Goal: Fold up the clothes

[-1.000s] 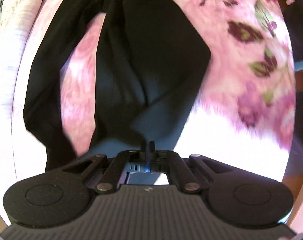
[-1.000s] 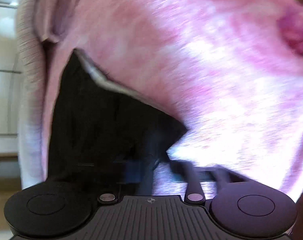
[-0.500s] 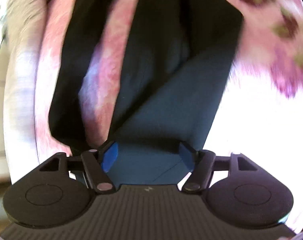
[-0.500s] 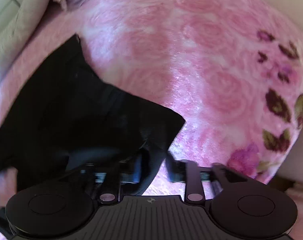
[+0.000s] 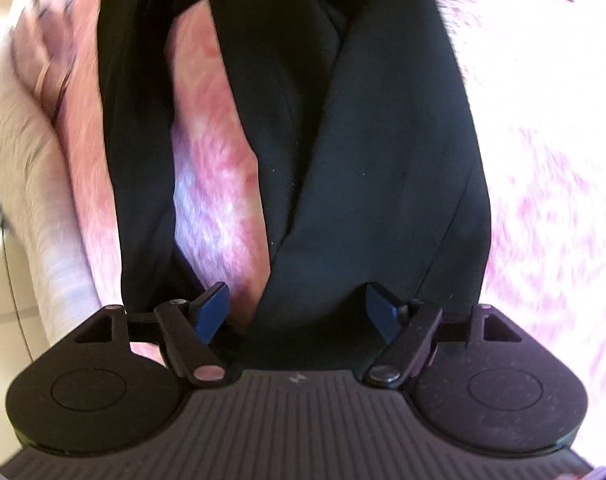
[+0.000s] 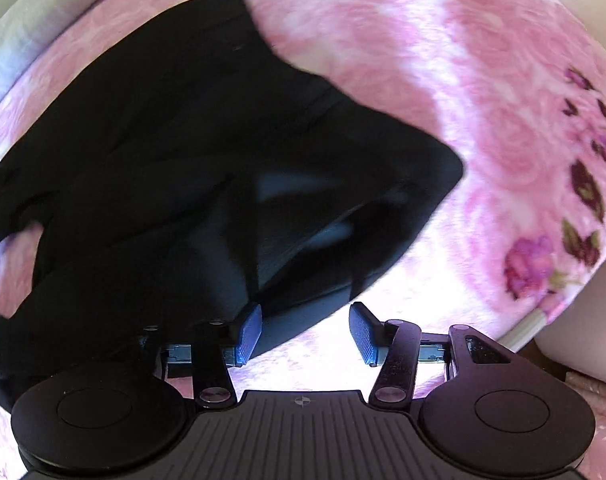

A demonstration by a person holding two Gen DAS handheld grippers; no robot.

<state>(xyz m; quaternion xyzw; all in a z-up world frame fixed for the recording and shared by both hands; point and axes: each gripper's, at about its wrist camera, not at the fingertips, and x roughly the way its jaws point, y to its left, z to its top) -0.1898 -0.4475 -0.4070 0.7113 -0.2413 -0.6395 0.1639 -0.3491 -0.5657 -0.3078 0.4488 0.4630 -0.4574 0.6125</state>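
Observation:
A black garment (image 5: pixel 367 168) lies on a pink floral blanket (image 5: pixel 543 160), with a gap of blanket showing between two dark folds. My left gripper (image 5: pixel 299 312) is open just above the garment's near edge, the cloth running between and under its blue pads (image 5: pixel 213 312) without being pinched. In the right wrist view the same black garment (image 6: pixel 207 168) spreads left and centre in loose folds. My right gripper (image 6: pixel 305 330) is open at the garment's near edge; its left pad (image 6: pixel 249 330) lies over the cloth and its right pad is over bare blanket (image 6: pixel 443 60).
A pale cushion or bolster (image 5: pixel 35 184) runs along the blanket's left side. In the right wrist view the blanket's flowered border (image 6: pixel 583 200) drops off at the right, with a light wall or furniture face (image 6: pixel 583 344) beyond it.
Both grippers have opened and let go of the black garment, which now lies flatter on the blanket. The left gripper was shut on it a second ago; both views have shifted over the cloth.

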